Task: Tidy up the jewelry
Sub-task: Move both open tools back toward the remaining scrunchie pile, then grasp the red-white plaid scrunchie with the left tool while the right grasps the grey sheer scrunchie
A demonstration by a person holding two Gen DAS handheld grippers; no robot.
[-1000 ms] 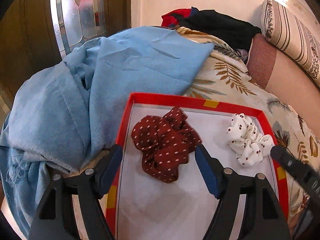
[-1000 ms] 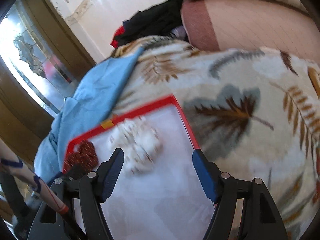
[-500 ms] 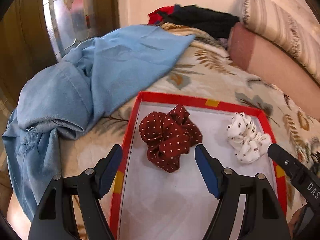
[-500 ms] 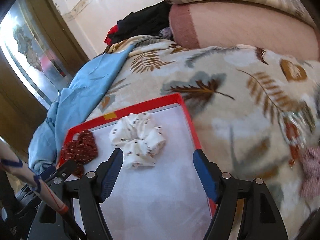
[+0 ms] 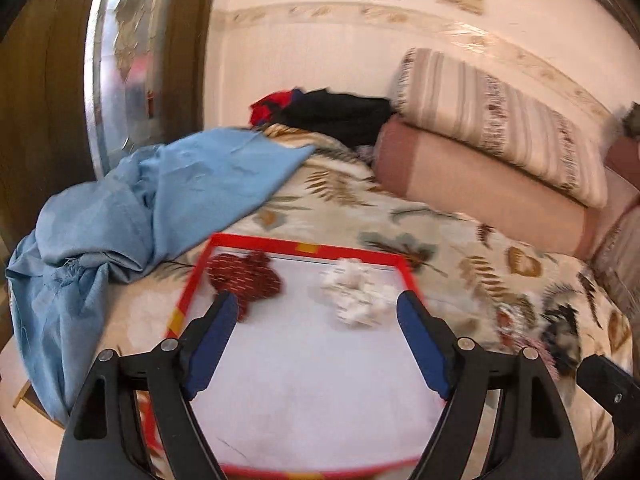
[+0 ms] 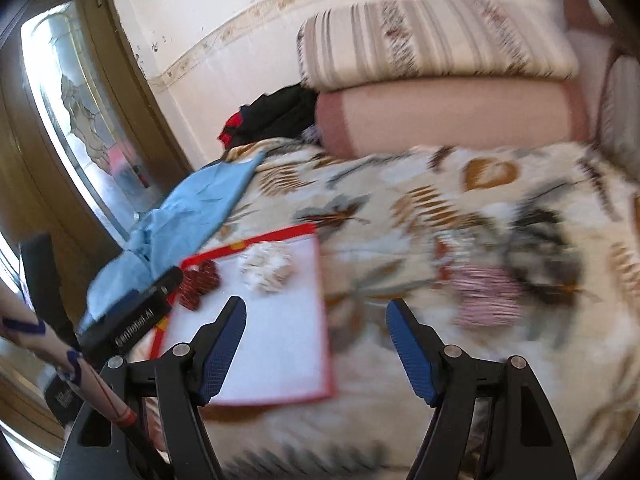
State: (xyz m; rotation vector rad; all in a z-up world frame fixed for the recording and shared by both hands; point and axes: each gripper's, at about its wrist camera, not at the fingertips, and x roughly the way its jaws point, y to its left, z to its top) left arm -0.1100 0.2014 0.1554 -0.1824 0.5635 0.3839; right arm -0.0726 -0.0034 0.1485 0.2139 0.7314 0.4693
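Observation:
A red-rimmed white tray (image 5: 304, 247) lies on the bed; it also shows in the right wrist view (image 6: 280, 234). In it lie a dark red dotted scrunchie (image 5: 246, 278) (image 6: 200, 286) at the left and a white dotted scrunchie (image 5: 356, 294) (image 6: 267, 270) at the right. A pink striped scrunchie (image 6: 486, 300) and a dark one (image 6: 540, 236) lie on the blanket right of the tray. My left gripper (image 5: 318, 336) is open and empty above the tray. My right gripper (image 6: 316, 340) is open and empty above the tray's right edge.
A blue cloth (image 5: 160, 200) lies heaped left of the tray. Pillows (image 5: 492, 152) and dark clothes (image 5: 332, 116) sit at the back by the wall. A wooden door with glass (image 6: 80, 128) stands at the left. The leaf-patterned blanket (image 6: 420, 208) covers the bed.
Both grippers have pulled back and up from the tray, so it looks smaller. The right view has swung right and now shows scrunchies on the blanket. Both stay open.

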